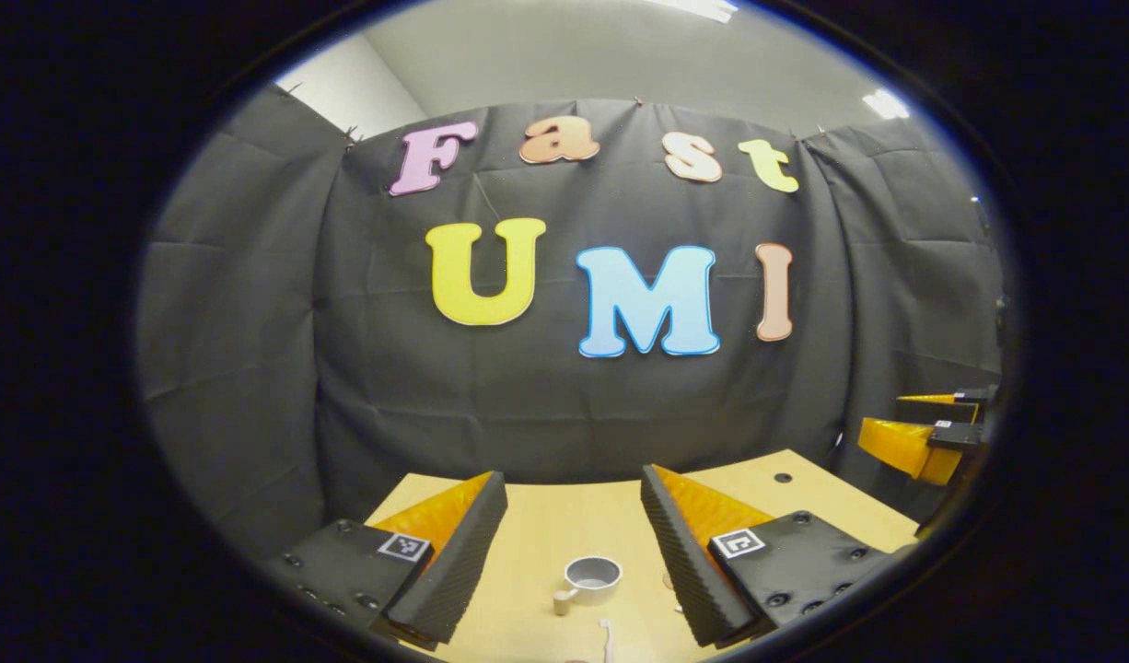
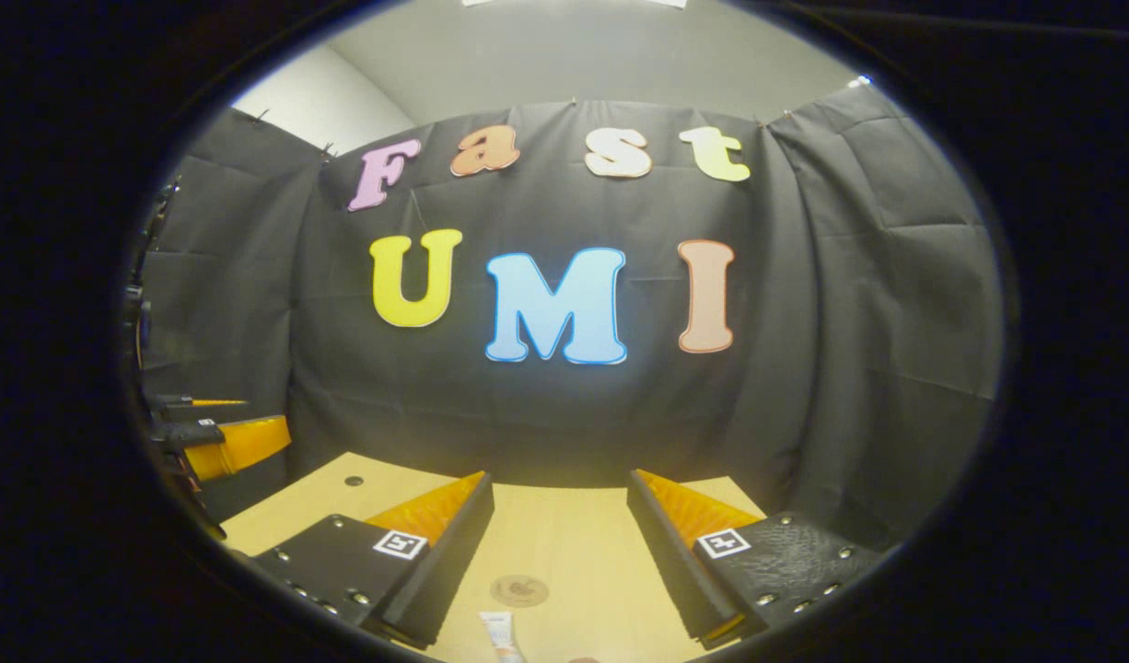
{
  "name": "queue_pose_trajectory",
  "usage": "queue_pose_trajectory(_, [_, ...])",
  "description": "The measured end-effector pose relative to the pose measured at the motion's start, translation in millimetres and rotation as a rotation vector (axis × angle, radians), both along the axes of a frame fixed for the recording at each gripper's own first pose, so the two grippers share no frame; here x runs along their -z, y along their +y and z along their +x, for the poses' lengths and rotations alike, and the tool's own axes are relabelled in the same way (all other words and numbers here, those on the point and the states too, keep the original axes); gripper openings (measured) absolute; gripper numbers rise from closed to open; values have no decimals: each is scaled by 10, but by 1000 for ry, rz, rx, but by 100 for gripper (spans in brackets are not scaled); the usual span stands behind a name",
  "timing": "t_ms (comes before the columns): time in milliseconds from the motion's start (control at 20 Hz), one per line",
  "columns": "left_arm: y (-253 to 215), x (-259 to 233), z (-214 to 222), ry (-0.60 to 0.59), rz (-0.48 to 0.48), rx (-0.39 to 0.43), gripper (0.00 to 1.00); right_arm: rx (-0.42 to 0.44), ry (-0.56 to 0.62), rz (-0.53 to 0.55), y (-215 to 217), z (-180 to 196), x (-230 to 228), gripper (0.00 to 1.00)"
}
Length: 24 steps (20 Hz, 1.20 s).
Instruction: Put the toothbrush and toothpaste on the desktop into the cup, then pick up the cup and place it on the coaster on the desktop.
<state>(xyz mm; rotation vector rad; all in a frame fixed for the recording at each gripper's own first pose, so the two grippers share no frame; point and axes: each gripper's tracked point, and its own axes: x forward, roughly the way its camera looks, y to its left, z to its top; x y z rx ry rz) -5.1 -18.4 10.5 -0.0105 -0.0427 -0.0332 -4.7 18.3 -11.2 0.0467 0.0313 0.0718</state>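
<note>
Both grippers, left [image 1: 574,516] and right [image 2: 560,516], hover above the bench [image 1: 546,534] with jaws released (nothing held); toothbrush [image 1: 607,639] just beside the cup [image 1: 592,577].

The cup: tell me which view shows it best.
The left gripper view. The cup stands upright on the desktop between the open left claw's fingers, its rim and handle plain. The right gripper view gives the coaster and toothpaste instead.

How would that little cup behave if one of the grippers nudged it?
The cup stands upright on the wooden desktop with its mouth open and nothing visible inside, so it is probably light and would likely slide. Its handle sticks out sideways, so an off-centre push might spin it.
</note>
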Motion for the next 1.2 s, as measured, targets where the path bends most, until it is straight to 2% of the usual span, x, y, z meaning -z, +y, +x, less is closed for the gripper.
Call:
queue_pose_trajectory(50, [-59, -16, -26, -8, -24, 23, 95, 1, 0, 12, -12, 2, -4, 91])
queue_pose_trajectory(350, [18, 279, 86, 80, -63, -22, 95, -22, 59, -14, 31, 10, 209, 91])
queue_pose_trajectory(400, [39, 401, 115, 118, -60, -29, 100, -22, 79, -10, 45, 27, 278, 91])
queue_pose_trajectory(450, [22, 512, 117, 152, -51, -27, 91, -29, 121, 0, 82, 54, 378, 91])
queue_pose_trajectory(500, [0, 636, 152, 189, -43, -14, 95, -33, 160, 6, 116, 73, 485, 91])
queue_pose_trajectory(600, [-86, 859, 182, 253, -48, 9, 95, -56, 259, 4, 220, 97, 761, 91])
queue_pose_trajectory(650, [-152, 1113, 214, 320, -60, 30, 95, -70, 323, 3, 288, 79, 965, 91])
queue_pose_trajectory(800, [-172, 1544, 278, 417, -61, 51, 96, -101, 427, 8, 408, 28, 1292, 91])
queue_pose_trajectory(850, [-179, 1771, 308, 468, -66, 57, 96, -110, 493, 0, 472, 1, 1500, 91])
queue_pose_trajectory(1200, [-274, 2663, 326, 707, -57, 101, 96, -148, 748, -53, 620, -123, 2261, 92])
